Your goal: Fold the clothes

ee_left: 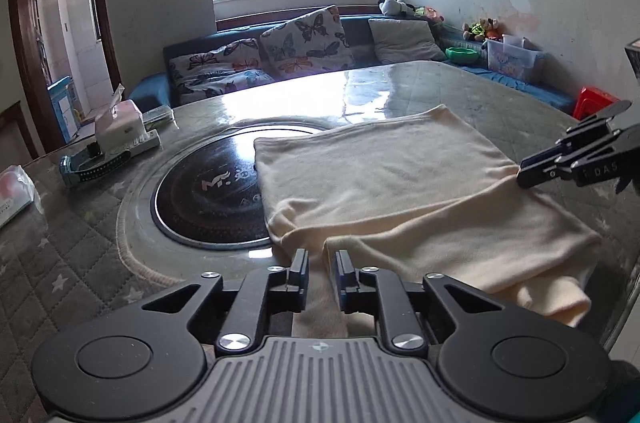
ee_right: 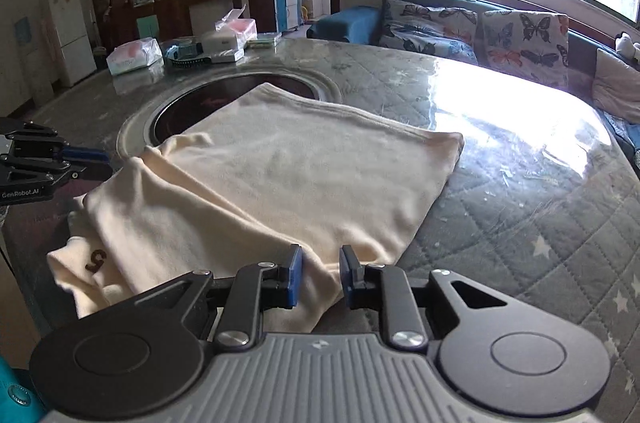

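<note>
Left wrist view shows the left gripper low over the near edge of a cream garment, which lies spread on a quilted grey table under a glossy clear cover. Its jaws stand a little apart with a strip of the cloth running between them, and no pad plainly presses on the fabric, so I read this grip as loose rather than clamped. The garment is already doubled over: a folded upper layer sits across the middle, and a looser flap trails off toward the near right corner, with part of the far left edge draped over the round black induction hob set into the table. The right gripper comes in from the right with its tips at the fold's edge; in its own view the right gripper has its blue pads parted by a narrow gap with the cloth's near edge gathered between them, though I cannot tell for certain whether it pinches the fabric. Both tools sit at the near hem, one toward each side, which suits lifting that edge together and carrying it over for the next fold. In the right wrist view a dark printed mark shows on the under layer near the table's edge. Tissue packs and small boxes sit well apart at the far side, clear of the work.
</note>
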`<state>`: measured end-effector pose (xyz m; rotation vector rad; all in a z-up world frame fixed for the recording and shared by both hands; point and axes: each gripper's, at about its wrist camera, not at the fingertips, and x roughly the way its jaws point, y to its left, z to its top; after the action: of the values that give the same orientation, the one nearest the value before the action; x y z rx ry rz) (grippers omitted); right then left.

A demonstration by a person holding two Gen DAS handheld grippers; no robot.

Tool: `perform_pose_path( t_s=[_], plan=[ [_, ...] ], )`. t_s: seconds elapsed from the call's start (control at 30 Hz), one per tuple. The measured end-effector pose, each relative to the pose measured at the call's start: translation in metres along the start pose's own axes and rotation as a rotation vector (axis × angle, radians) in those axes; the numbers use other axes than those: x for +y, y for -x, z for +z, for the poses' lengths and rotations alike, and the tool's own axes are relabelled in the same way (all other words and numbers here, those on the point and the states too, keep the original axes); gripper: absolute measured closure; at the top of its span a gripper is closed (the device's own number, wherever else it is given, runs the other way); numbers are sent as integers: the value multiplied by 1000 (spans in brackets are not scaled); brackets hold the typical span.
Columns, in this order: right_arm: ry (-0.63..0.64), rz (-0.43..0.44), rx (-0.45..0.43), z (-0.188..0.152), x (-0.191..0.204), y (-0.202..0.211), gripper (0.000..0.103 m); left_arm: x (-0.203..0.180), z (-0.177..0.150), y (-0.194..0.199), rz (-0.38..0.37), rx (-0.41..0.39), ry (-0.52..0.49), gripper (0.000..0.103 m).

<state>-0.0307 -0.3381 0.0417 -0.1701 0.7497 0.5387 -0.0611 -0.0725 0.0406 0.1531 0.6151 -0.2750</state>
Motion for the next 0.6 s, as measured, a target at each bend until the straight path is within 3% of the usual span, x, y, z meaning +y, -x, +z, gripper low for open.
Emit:
perform_pose_path(
  t_s=[0.1, 0.13, 0.17, 0.2, 0.23, 0.37, 0.47, 0.6],
  plan=[
    [22, -10, 18, -2, 1, -7, 84, -4, 1, -10, -16, 8, -8, 74],
    [29, -16, 16, -2, 3, -7, 86, -5, 1, -15, -17, 18, -16, 83],
    [30, -22, 13, -2, 3, -6, 91, -7, 0, -18, -19, 23, -27, 98],
    [31, -27, 10, -3, 4, -5, 93, -8, 0, -19, -9, 11, -36, 100],
    [32, -33, 7, -3, 5, -5, 98, -10, 1, -19, 4, -3, -45, 101],
    [41, -56, -6, -6, 8, -3, 99, -10, 9, -13, 33, -69, -51, 101],
    [26, -66, -13, -7, 9, -3, 99, -9, 5, -16, 49, -70, -63, 101],
    [-3, -77, -23, -9, 8, -3, 98, -2, -1, -29, 52, 15, -43, 93]
  ],
)
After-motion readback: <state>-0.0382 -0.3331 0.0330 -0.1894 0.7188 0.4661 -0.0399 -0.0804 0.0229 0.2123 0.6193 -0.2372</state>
